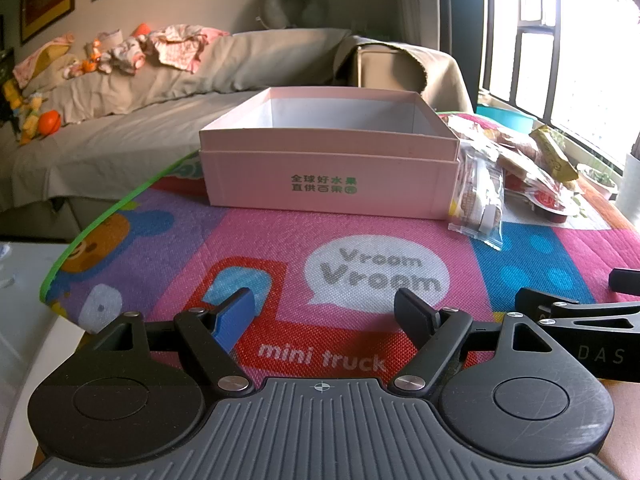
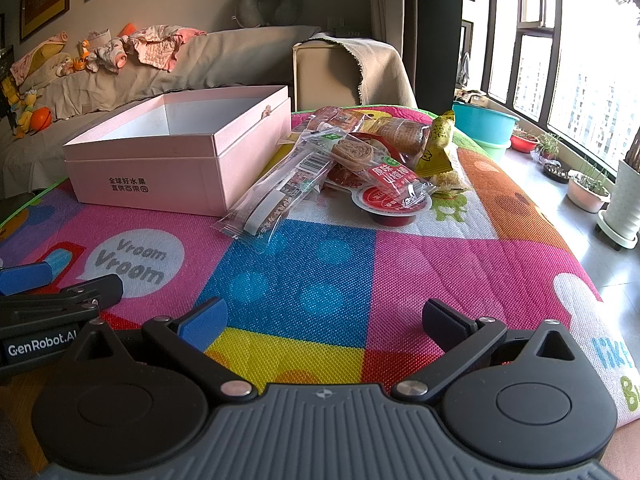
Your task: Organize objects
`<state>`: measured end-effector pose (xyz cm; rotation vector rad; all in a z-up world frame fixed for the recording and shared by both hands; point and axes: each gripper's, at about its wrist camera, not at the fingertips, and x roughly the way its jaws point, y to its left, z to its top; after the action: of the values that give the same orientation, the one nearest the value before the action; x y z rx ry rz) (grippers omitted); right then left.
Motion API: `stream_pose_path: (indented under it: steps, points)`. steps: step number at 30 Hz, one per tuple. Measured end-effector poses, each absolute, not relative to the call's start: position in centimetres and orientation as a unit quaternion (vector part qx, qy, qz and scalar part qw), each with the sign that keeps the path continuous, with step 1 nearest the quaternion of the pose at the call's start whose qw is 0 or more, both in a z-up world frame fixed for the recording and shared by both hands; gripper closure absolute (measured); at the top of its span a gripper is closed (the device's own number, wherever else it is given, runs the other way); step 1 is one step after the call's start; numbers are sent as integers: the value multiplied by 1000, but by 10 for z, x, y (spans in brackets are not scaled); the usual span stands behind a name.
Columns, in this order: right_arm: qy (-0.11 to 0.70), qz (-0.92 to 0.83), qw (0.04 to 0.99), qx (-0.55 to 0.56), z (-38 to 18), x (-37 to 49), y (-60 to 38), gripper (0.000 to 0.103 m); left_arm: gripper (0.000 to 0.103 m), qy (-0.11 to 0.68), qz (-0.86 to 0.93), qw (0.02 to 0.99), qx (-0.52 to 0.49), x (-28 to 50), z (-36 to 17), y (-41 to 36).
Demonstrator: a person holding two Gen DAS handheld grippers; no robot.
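Note:
An open pink box [image 1: 328,184] stands on the colourful play mat [image 1: 280,252]; it looks empty as far as I can see inside. It also shows in the right wrist view [image 2: 160,172]. A pile of wrapped snacks [image 2: 360,160] lies right of the box: a long clear packet [image 2: 276,196], a red jelly cup [image 2: 394,206], a yellow packet [image 2: 438,148]. The pile shows in the left wrist view [image 1: 508,168]. My left gripper [image 1: 324,312] is open and empty, low over the mat in front of the box. My right gripper [image 2: 324,320] is open and empty, short of the snacks.
A grey sofa [image 1: 120,128] with clothes and toys lies behind the mat. Teal basins [image 2: 484,124] and plant pots [image 2: 588,188] stand by the window at right. The mat's green edge [image 1: 120,208] drops off at left. The left gripper [image 2: 60,292] is close beside the right one.

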<state>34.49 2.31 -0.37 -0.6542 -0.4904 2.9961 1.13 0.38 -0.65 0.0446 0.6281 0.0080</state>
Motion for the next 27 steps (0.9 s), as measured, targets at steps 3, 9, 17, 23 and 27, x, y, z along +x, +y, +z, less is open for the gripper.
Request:
stream_pose_path:
  steps: [3,9,17,23,27]
  points:
    - [-158,965,18,-211,-4,345,23,0,19,309,4,951,22,11,-6,4]
    - [-158,965,18,-211,-4,345,23,0,19,309,4,951,20,12,-7,4]
    - [-158,964,18,-211,-4,345,23,0,19,309,3,951,14,14,-10,3]
    - [-158,964,18,-211,-4,345,23,0,20,308,1,951,11,14,-10,4]
    - [-159,964,18,-211,-4,345,23,0,20,308,1,951,9,14,-10,5]
